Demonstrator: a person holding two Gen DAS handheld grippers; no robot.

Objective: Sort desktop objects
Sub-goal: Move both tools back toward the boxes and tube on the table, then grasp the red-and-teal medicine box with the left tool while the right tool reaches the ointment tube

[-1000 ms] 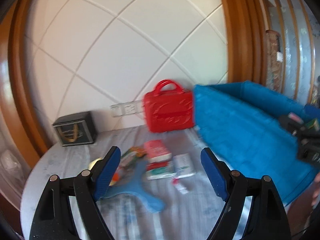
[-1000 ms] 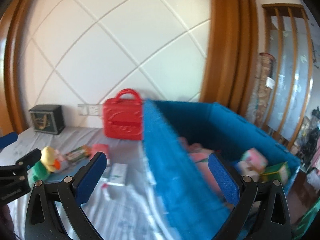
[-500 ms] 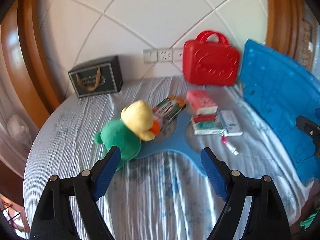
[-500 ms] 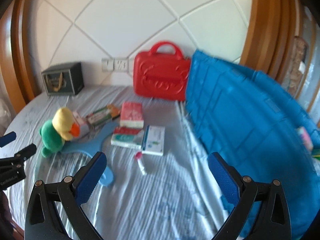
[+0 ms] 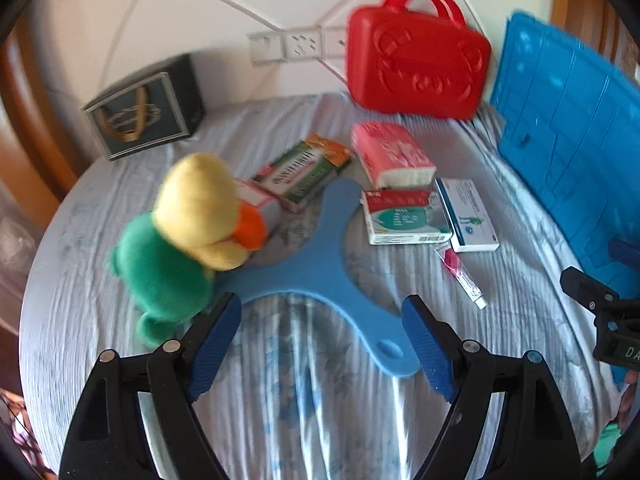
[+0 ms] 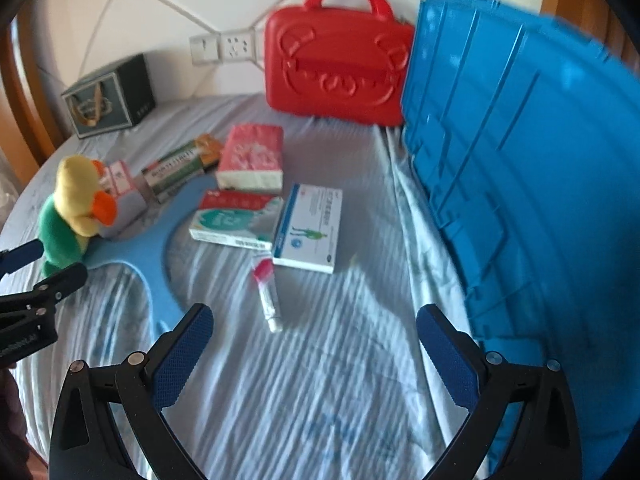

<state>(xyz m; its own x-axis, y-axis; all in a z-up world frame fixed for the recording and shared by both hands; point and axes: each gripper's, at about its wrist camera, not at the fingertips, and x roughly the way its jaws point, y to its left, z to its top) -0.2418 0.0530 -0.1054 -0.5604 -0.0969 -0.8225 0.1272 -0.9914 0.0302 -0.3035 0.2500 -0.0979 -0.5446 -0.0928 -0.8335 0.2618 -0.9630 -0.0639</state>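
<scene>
Both pairs of fingers stand wide apart with nothing between them, so you are free to choose a first pick. Your left gripper hangs over the blue three-armed flat piece, whose nearest arm runs in between the fingers; it lies flat on the cloth-covered worktop, so come down steeply and slide one finger under an edge rather than pinching from above. Just past the left finger sits the plush duck, soft and bulky; it should take a squeeze across the green body easily.

Your right gripper has bare cloth between its fingers. Just ahead lies the small tube, thin and apt to roll, so close across its width. Beyond it, touching or nearly so, are the white-and-blue box and the red-and-green box, then the pink tissue pack and the green carton. The motion blur makes it hard to say which boxes overlap, so lift the top one first.

The blue crate rises beside your right finger and is probably the destination. Farthest back stand the red case and the dark box.
</scene>
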